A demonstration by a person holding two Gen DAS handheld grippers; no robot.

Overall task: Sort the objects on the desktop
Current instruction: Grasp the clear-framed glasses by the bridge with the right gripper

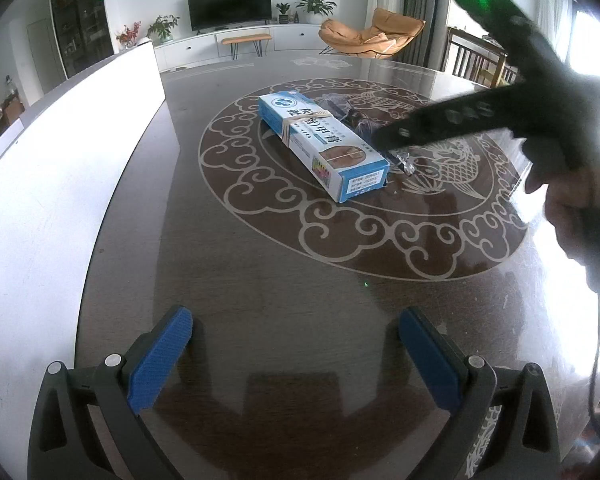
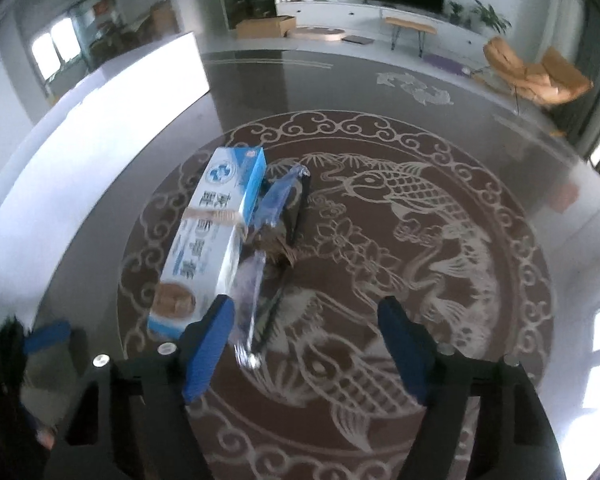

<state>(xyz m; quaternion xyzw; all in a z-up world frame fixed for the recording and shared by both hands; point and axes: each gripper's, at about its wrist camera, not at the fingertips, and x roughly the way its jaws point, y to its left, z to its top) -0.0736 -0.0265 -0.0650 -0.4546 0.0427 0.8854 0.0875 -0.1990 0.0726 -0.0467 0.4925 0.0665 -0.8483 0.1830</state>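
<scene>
A long blue-and-white carton [image 1: 320, 140] with a rubber band round it lies on the dark patterned table, also in the right wrist view [image 2: 212, 240]. Beside it lies a clear plastic packet [image 2: 260, 248] with dark contents, partly hidden behind the carton in the left wrist view [image 1: 348, 114]. My left gripper [image 1: 296, 340] is open and empty, low over the table well short of the carton. My right gripper [image 2: 306, 332] is open and empty, above the near end of the packet; its body [image 1: 500, 112] crosses the left view.
A tall white board [image 1: 60, 168] stands along the table's left side, also seen in the right wrist view [image 2: 100, 120]. The table [image 1: 260, 280] carries a round fish and cloud pattern. A living room with TV and orange chair lies beyond.
</scene>
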